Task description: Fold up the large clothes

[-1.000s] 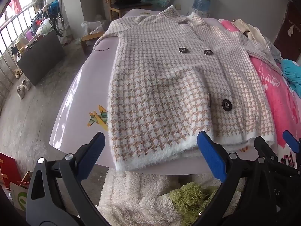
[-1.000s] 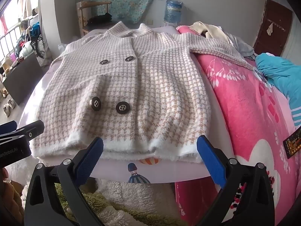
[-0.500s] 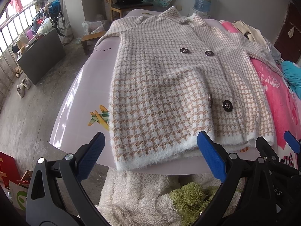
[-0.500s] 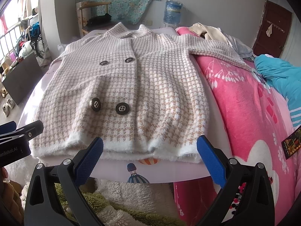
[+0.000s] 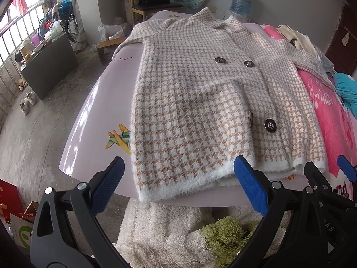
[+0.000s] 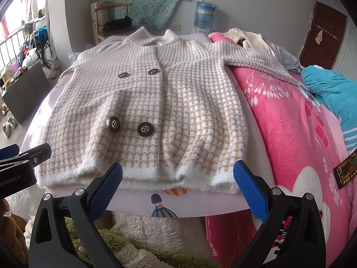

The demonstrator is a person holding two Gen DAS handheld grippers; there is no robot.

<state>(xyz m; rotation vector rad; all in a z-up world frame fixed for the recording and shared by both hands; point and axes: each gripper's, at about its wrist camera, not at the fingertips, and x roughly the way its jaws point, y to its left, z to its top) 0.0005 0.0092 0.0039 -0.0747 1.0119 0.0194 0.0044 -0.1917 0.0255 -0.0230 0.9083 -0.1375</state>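
Soft window daylight; fisheye-warped, dark-vignetted edges

A: Coat (image 5: 200, 111) — left sleeve drops behind the table (image 5: 93, 120) edge, unseen. One lower button (image 5: 251, 118) edge-on.

B: Right sleeve end is hidden; black card (image 6: 345, 170) print too small to read.

Both wrist cameras are looking forward from just off the bed's near edge, sharing the houndstooth coat (image 5: 200, 111) (image 6: 151, 111); the left one is sitting farther left, the right one facing it squarely.
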